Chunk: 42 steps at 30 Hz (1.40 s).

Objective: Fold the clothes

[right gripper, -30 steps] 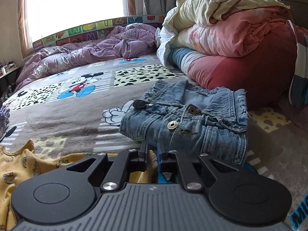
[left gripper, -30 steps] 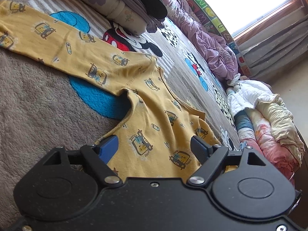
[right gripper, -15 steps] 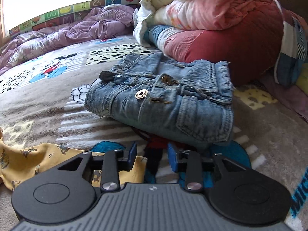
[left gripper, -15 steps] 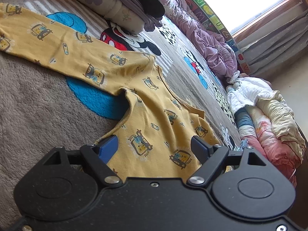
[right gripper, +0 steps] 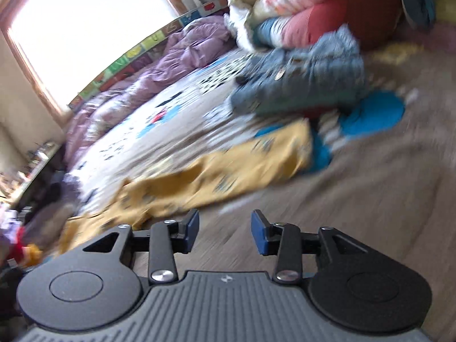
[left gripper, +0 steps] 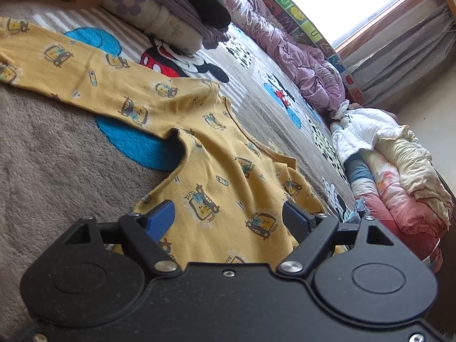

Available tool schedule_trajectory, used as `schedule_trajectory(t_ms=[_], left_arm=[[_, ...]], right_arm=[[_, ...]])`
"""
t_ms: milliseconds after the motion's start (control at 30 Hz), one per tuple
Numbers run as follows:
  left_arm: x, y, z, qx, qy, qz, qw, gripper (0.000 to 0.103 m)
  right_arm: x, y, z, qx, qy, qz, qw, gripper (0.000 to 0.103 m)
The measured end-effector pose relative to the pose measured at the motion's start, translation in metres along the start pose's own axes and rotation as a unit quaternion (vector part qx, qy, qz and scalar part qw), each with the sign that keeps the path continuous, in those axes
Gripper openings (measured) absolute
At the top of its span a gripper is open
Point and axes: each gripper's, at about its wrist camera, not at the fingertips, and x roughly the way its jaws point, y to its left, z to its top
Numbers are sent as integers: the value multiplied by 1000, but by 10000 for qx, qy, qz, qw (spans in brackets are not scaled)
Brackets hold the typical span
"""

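Blanket [left gripper: 51,154], yellow top [left gripper: 216,171] under wide left claw [left gripper: 228,216]

Left tool [left gripper: 228,216]: 2 fingers spread wide, blue pads [left gripper: 159,218] facing inward, nothing pressed between them; pointed forward and tilted downward, low over the bed.

Right tool [right gripper: 225,232]: jaws opening, 2 blue-padded fingers [right gripper: 259,235] apart at a moderate gap, nothing between them; tilted downward, rolled to one side; view blurred by motion.
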Motion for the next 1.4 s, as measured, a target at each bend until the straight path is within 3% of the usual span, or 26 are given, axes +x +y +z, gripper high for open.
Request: schedule_trajectory(t_ms=[167, 267, 433, 567, 700, 867, 1000, 1100, 1167, 1267, 1400], left_arm=[[-29, 3, 0, 35, -169, -108, 9998, 83], [-48, 16, 5, -56, -236, -66, 9997, 83], [-71, 40, 5, -127, -156, 121, 9997, 82], [-82, 57, -1, -135, 51, 284, 9995, 79], [-82, 67, -14, -136, 316, 211, 9992, 74], [-85, 68, -30, -58, 342, 64, 9994, 73], [-85, 60, -41, 156, 310, 76, 9994, 72], [-80, 55, -47, 268, 321, 89, 9991, 55], [-76, 56, -50, 276, 342, 117, 9990, 28], [-73, 62, -50, 189, 369, 141, 9990, 6], [-80, 68, -44, -61, 321, -125, 9994, 2]], right_arm=[[-12, 10, -56, 276, 193, 500, 9982, 52], [-22, 10, -75, 305, 45, 605, 9977, 52], [-22, 28, -80, 146, 293, 971, 9947, 53], [-16, 30, -87, 134, 364, 989, 9943, 51], [-12, 31, -90, 173, 332, 1009, 9942, 51], [-8, 32, -94, 82, 280, 1088, 9936, 50], [-2, 36, -97, -44, 232, 1120, 9934, 38], [3, 37, -98, -162, 279, 1114, 9932, 22], [4, 38, -99, -201, 282, 1107, 9933, 11], [2, 39, -100, -217, 262, 1117, 9932, 6], [-11, 37, -95, -117, 136, 1209, 9925, 6]])
